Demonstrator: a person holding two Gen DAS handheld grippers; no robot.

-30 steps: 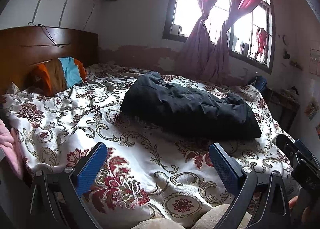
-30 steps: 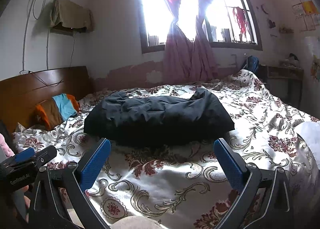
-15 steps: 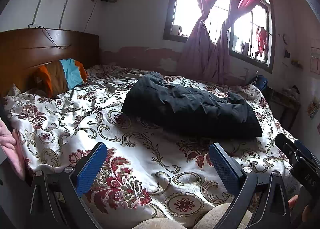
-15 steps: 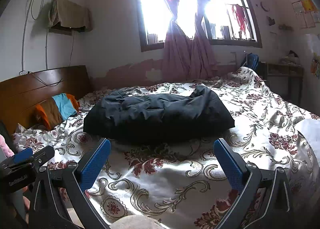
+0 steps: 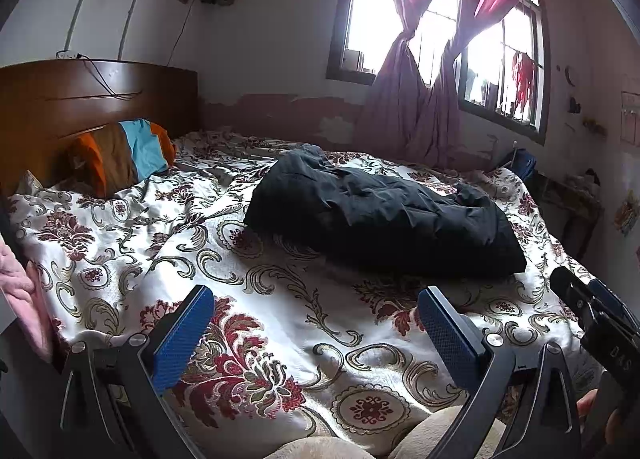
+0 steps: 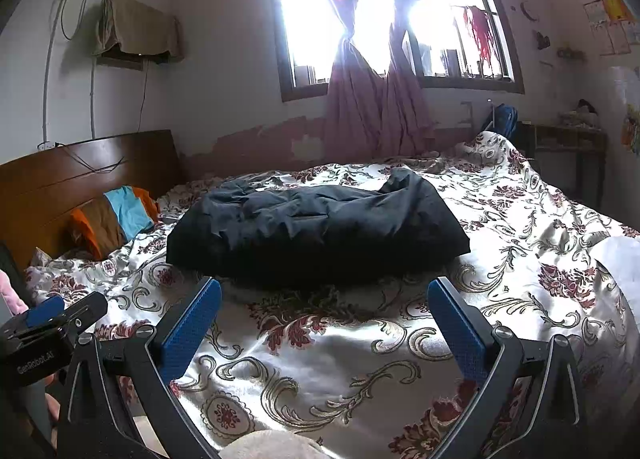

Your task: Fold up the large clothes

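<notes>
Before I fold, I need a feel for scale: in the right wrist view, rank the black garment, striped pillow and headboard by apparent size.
1. Black garment, though it lies nearest the camera.
2. Headboard.
3. Striped pillow, clearly smallest.

- White lettering reading "GenRobot.AI" is showing on the black body of the left hand-held gripper (image 6: 52, 323), seen at the left edge of the right wrist view.
- Pale characters that look like "D4S" are showing on the black body of the right hand-held gripper (image 5: 592, 301), at the right edge of the left wrist view; the reading is uncertain.
- Papers on the wall (image 6: 612, 25) are carrying print too small to read.
</notes>
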